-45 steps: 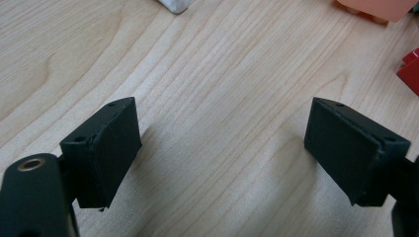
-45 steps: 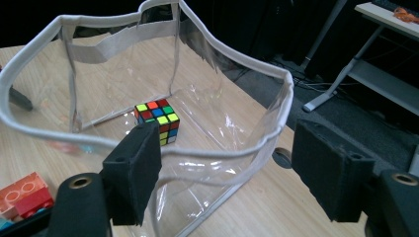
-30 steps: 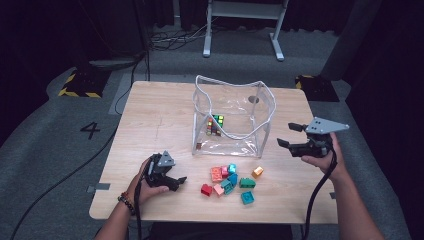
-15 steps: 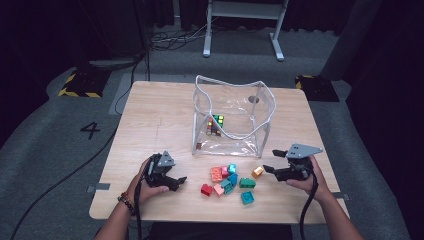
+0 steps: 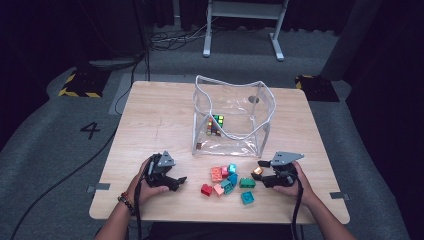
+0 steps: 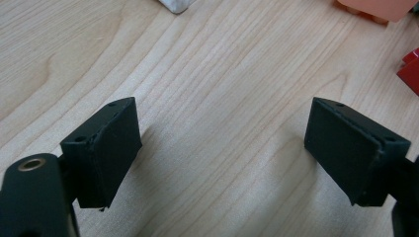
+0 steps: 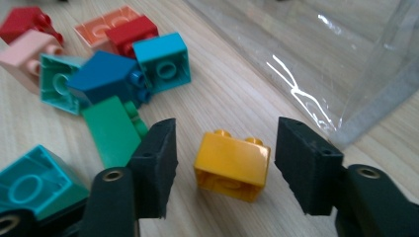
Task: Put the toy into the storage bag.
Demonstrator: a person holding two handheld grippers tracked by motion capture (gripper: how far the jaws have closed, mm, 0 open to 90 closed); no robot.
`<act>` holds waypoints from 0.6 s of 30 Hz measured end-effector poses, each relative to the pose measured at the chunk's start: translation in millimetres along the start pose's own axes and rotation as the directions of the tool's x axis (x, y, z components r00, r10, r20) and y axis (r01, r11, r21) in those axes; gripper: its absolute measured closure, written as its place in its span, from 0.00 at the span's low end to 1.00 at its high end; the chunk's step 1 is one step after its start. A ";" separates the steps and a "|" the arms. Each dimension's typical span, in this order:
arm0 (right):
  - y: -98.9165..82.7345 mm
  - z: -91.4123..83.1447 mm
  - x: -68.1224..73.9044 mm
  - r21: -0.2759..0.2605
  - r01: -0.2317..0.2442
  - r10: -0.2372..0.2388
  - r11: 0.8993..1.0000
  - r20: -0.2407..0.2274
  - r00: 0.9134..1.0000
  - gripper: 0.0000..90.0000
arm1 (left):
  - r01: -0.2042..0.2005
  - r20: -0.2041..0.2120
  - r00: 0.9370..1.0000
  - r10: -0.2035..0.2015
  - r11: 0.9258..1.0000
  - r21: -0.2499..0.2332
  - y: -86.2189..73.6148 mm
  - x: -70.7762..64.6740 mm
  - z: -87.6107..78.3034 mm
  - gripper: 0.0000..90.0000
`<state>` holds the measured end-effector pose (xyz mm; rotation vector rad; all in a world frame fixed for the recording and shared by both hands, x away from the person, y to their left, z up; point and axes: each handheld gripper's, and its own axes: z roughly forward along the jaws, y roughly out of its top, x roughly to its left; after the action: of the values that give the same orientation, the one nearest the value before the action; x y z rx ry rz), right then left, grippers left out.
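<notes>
The right gripper [image 5: 259,175] is sitting low on the near right part of the table [image 5: 160,120], with its jaws standing either side of a small orange brick [image 7: 232,160]. The jaws have just been closing, yet in the right gripper view a gap is still showing on each side of the brick, so the pads are not pressing on it. The orange brick is lying on the table just right of a loose pile of bricks [image 5: 227,179] and near the front right corner of a clear plastic bag [image 5: 232,117]. The bag is standing open at mid-table with a multicoloured cube [image 5: 215,125] inside. The left gripper [image 5: 177,181] is resting on the near left of the table, left of the pile, its jaws spread wide over bare wood.
</notes>
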<state>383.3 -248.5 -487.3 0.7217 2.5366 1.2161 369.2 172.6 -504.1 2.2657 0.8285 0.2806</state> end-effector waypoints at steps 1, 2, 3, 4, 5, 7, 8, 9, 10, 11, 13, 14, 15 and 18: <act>-1.5 1.7 -0.9 0.009 0.000 0.000 1.000 0.006 1.000 0.51 | 0.000 0.000 1.000 0.000 1.000 0.000 0.0 0.0 0.0 0.16; -3.2 3.3 -2.4 0.009 0.000 0.000 1.000 0.010 1.000 0.53 | 0.000 0.000 1.000 0.000 1.000 0.000 0.0 0.0 0.0 0.16; -4.6 3.9 -3.8 0.014 -0.020 0.020 1.000 0.000 1.000 0.56 | 0.000 0.000 1.000 0.000 1.000 0.000 0.0 0.0 0.0 0.16; -6.0 4.5 -5.7 0.009 -0.021 0.021 1.000 -0.011 1.000 0.59 | 0.000 0.000 1.000 0.000 1.000 0.000 0.0 0.0 0.0 0.16; -6.9 4.9 -5.7 0.012 -0.021 0.021 1.000 -0.004 1.000 0.62 | 0.000 0.000 1.000 0.000 1.000 0.001 0.0 0.0 -0.1 0.16; -7.3 4.5 -6.6 0.011 -0.006 0.006 1.000 0.031 0.999 0.64 | 0.000 0.001 1.000 0.000 1.000 0.001 0.1 0.0 -0.1 0.16; -7.0 3.5 -6.6 0.017 -0.002 0.001 1.000 0.030 1.000 0.65 | 0.002 0.000 1.000 -0.002 1.000 -0.001 0.0 -0.1 0.0 0.16; -7.0 2.6 -6.5 0.021 0.008 -0.009 1.000 0.037 0.999 0.65 | 0.002 0.000 1.000 -0.002 1.000 -0.001 0.0 -0.1 0.1 0.16; -7.3 1.0 -6.7 0.018 0.005 -0.006 1.000 0.048 0.999 0.65 | 0.002 0.001 1.000 -0.002 1.000 -0.001 0.0 -0.1 0.0 0.16; -7.2 -0.4 -7.7 0.015 0.005 -0.006 1.000 0.044 0.999 0.65 | 0.002 0.000 1.000 -0.002 1.000 -0.001 0.0 -0.1 0.1 0.16; -7.4 -4.6 -9.8 0.004 0.006 -0.006 1.000 0.050 0.999 0.65 | 0.002 -0.001 1.000 -0.002 1.000 -0.001 0.0 -0.1 0.0 0.16; -7.2 -7.1 -11.6 -0.001 0.004 -0.004 1.000 0.056 0.998 0.65 | 0.002 0.000 1.000 -0.002 1.000 -0.001 0.0 -0.1 0.1 0.16; -7.1 -8.8 -12.8 -0.007 -0.002 0.002 1.000 0.056 0.998 0.65 | 0.002 0.001 1.000 -0.002 1.000 -0.001 0.0 -0.1 0.0 0.16; -6.4 -16.4 -18.8 -0.031 -0.017 0.019 0.999 0.062 0.998 0.65 | 0.003 0.001 1.000 -0.003 1.000 -0.001 0.0 -0.1 0.0 0.16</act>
<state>390.4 -272.7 -482.1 0.7648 2.4611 1.2152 369.2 172.5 -504.1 2.2637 0.8307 0.2787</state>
